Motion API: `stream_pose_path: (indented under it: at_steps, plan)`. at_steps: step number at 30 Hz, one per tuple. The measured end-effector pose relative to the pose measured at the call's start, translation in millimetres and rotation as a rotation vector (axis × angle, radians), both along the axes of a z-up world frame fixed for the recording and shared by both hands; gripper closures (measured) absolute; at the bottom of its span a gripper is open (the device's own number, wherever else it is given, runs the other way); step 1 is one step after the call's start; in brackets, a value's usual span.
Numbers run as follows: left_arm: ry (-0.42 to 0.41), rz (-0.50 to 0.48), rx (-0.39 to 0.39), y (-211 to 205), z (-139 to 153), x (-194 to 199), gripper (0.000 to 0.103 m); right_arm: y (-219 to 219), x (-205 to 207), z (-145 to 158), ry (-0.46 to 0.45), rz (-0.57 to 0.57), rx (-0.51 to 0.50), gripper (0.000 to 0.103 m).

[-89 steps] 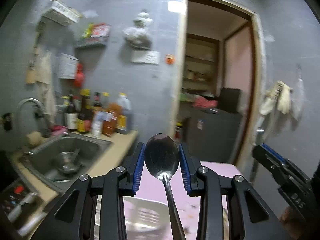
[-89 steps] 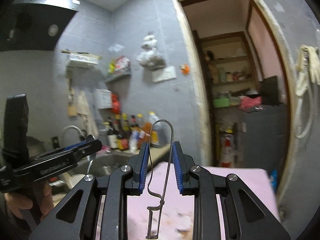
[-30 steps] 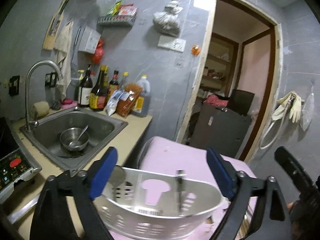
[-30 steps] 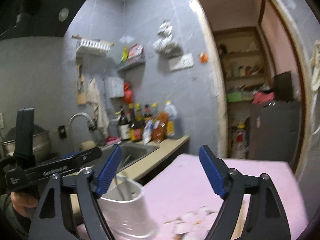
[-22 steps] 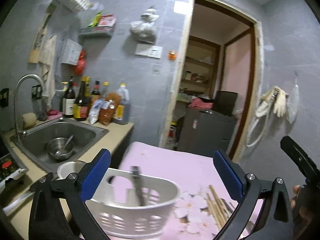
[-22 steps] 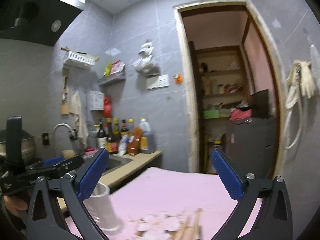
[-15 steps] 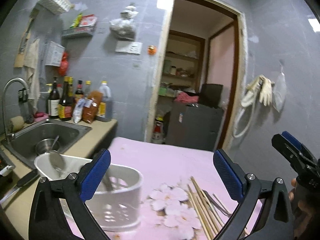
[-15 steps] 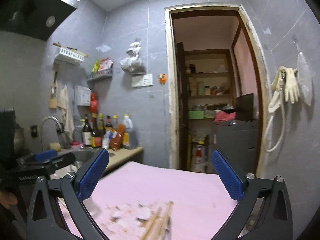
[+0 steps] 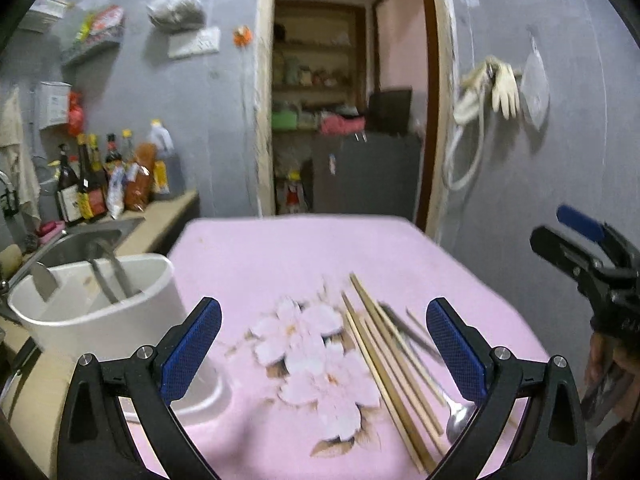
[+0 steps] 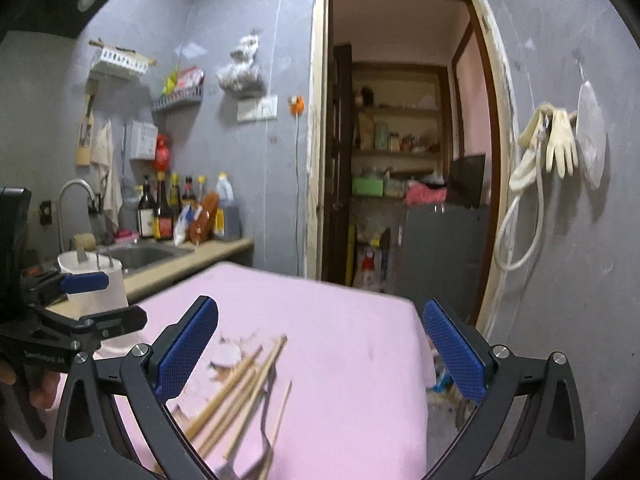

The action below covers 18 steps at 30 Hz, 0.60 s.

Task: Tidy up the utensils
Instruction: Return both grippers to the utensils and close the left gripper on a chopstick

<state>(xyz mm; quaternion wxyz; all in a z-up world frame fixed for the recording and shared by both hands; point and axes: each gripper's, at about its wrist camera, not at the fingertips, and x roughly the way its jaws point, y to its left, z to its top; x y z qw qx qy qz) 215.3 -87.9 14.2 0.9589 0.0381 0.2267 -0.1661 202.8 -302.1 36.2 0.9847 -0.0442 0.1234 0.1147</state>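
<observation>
Left tool (image 9: pixel 323 338) spread wide, gripping nothing, above the pink flowered table (image 9: pixel 288 248). Right tool (image 10: pixel 320 344) likewise spread wide, holding nothing. Nearest, toward the table's right edge: wooden chopsticks (image 9: pixel 384 344) lying side by side, touching a metal spoon (image 9: pixel 456 420), bowl end near. Farther back at the left edge: white utensil holder (image 9: pixel 100 312), upright, with metal utensils (image 9: pixel 110 276) leaning inside. Beyond, labelled sauce bottles (image 9: pixel 86 184), writing too blurred to read.
</observation>
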Motion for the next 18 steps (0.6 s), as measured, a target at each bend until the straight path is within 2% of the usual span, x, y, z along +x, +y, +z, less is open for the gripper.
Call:
stream_pose_path:
  at_steps: [3, 5, 7, 9, 13, 14, 15, 16, 18]
  plan:
    - [0.066, -0.022, 0.028, -7.4, -14.0, 8.0, 0.003, -4.0, 10.4, -8.9, 0.079, 0.018, 0.000, 0.003]
    - [0.112, -0.031, 0.048, -12.3, -23.4, 14.4, 0.003, -5.1, 17.7, -14.8, 0.132, 0.030, -0.005, 0.017]
    - [0.149, -0.039, 0.058, -14.6, -31.0, 18.4, 0.005, -6.3, 26.7, -21.7, 0.198, 0.043, -0.009, 0.026]
    - [0.192, -0.051, 0.071, -17.1, -38.2, 24.1, 0.016, -7.6, 33.5, -28.6, 0.257, 0.063, -0.003, 0.031]
    - [0.305, -0.079, 0.066, -21.2, -51.6, 39.9, 0.035, -4.1, 48.2, -42.7, 0.358, 0.071, -0.062, 0.058]
    - [0.329, -0.085, 0.063, -22.0, -54.7, 43.9, 0.043, -3.4, 51.2, -46.1, 0.382, 0.078, -0.066, 0.062]
    - [0.356, -0.093, 0.060, -22.8, -58.1, 47.8, 0.052, -2.8, 55.6, -50.3, 0.417, 0.094, -0.064, 0.063]
    - [0.375, -0.097, 0.059, -23.3, -60.5, 50.9, 0.055, -2.5, 58.0, -53.6, 0.440, 0.103, -0.065, 0.064]
    - [0.421, -0.112, 0.057, -24.8, -67.8, 57.6, 0.071, 0.6, 63.7, -60.1, 0.487, 0.124, -0.075, 0.066]
